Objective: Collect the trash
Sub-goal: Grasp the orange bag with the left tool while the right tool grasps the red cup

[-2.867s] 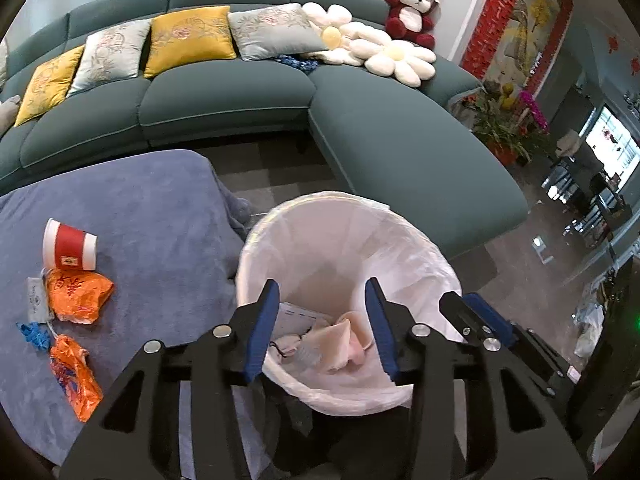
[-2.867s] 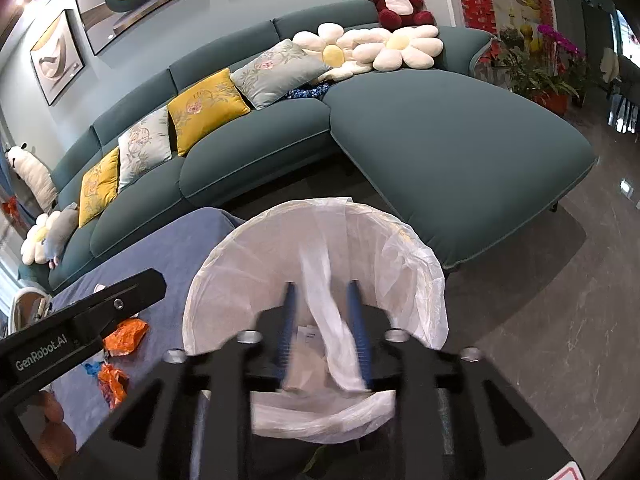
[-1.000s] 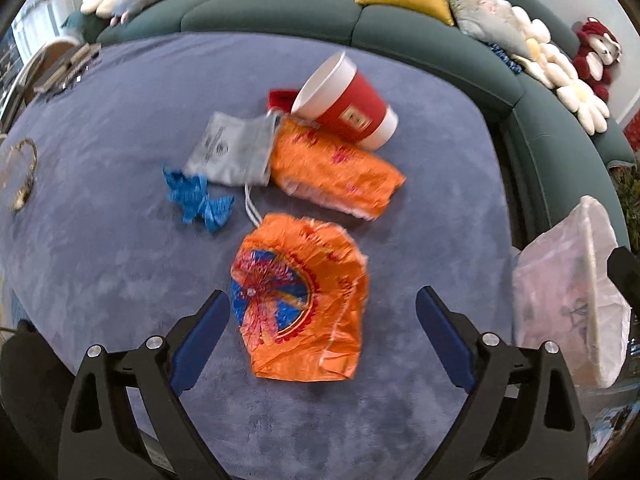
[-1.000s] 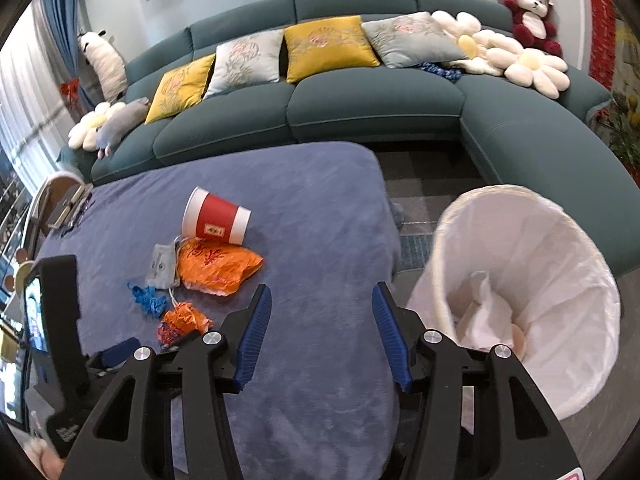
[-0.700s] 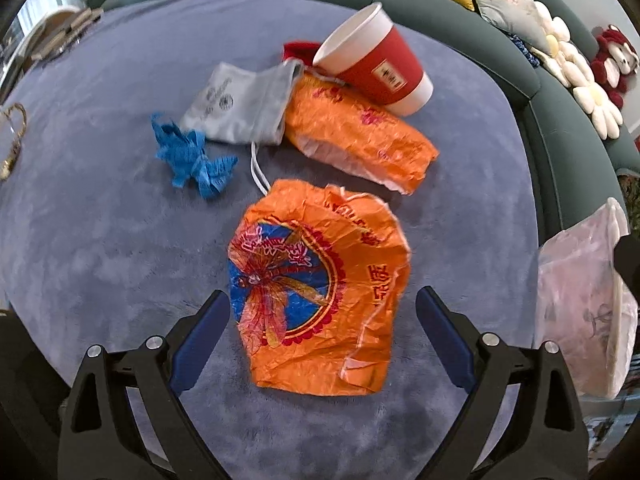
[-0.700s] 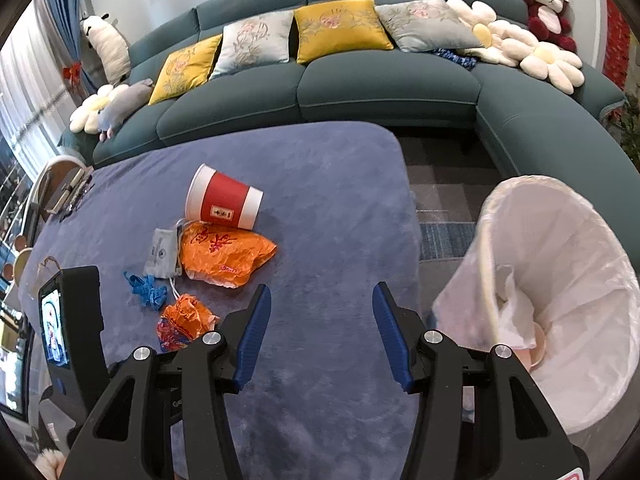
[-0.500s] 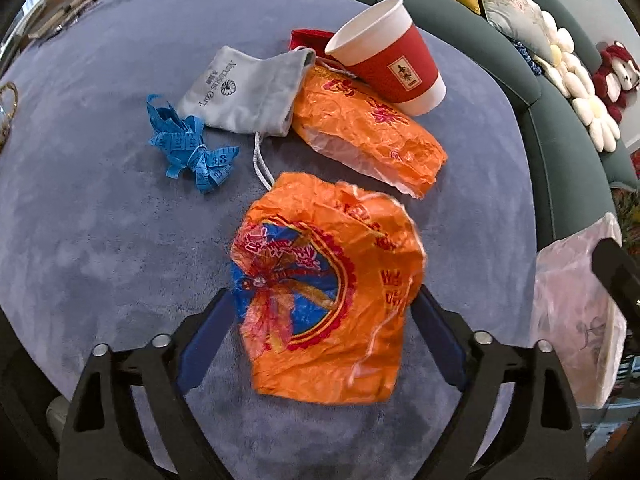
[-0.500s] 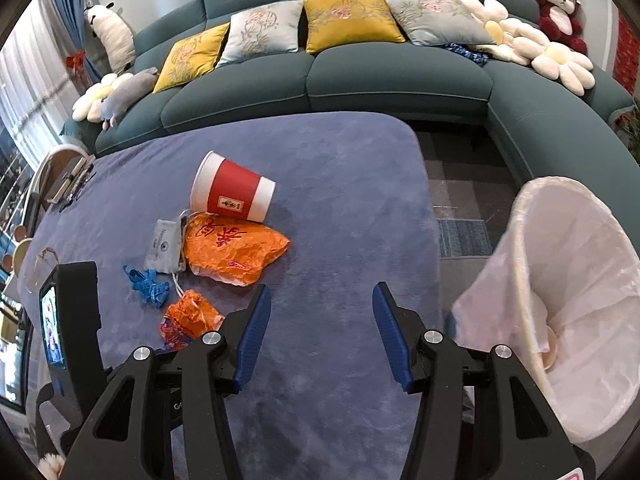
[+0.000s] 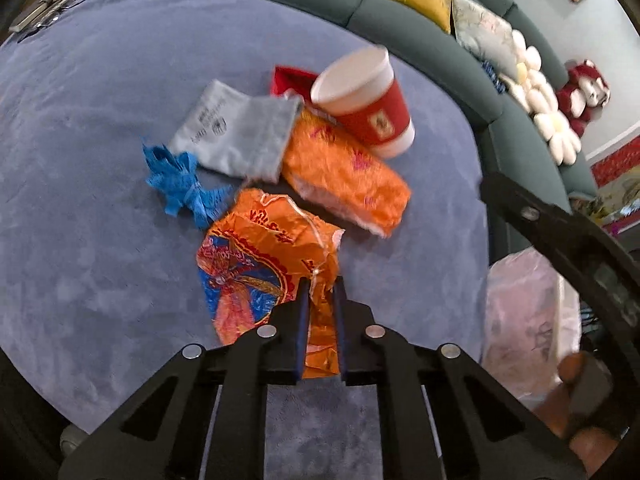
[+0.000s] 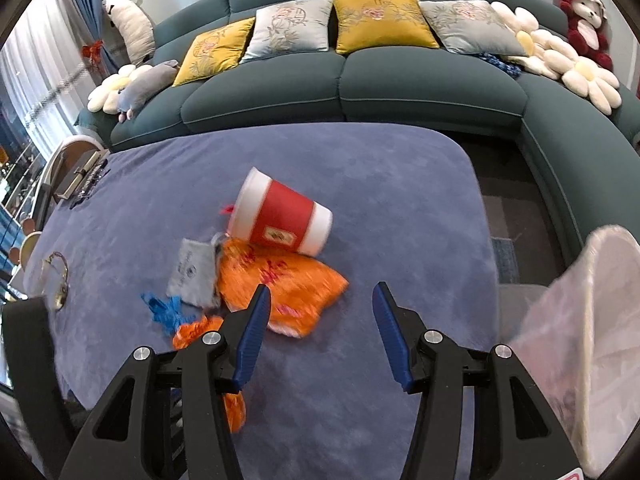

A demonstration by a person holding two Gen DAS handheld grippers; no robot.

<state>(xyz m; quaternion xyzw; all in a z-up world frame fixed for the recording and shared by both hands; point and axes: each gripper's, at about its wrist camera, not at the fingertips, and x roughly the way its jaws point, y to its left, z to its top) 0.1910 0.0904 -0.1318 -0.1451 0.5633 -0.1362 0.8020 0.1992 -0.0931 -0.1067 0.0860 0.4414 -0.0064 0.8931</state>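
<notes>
**Left wrist view: wrapper pinch in progress**

Left gripper [image 9: 320,286] jaws closing on the crumpled orange wrapper [image 9: 264,264], gathering its near edge for lifting off the blue cloth [image 9: 80,240]; a second ago they stood wide around it, flat. Right gripper [image 10: 320,304] hangs half spread and empty, nearer the litter than before; lined bin [image 10: 576,344] waits at the right.

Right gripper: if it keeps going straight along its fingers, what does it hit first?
Probably the long orange wrapper, just past the right gripper, whose open jaws hold nothing. The red paper cup lies behind it. Depth is unclear, so it might meet the blue tablecloth first.
</notes>
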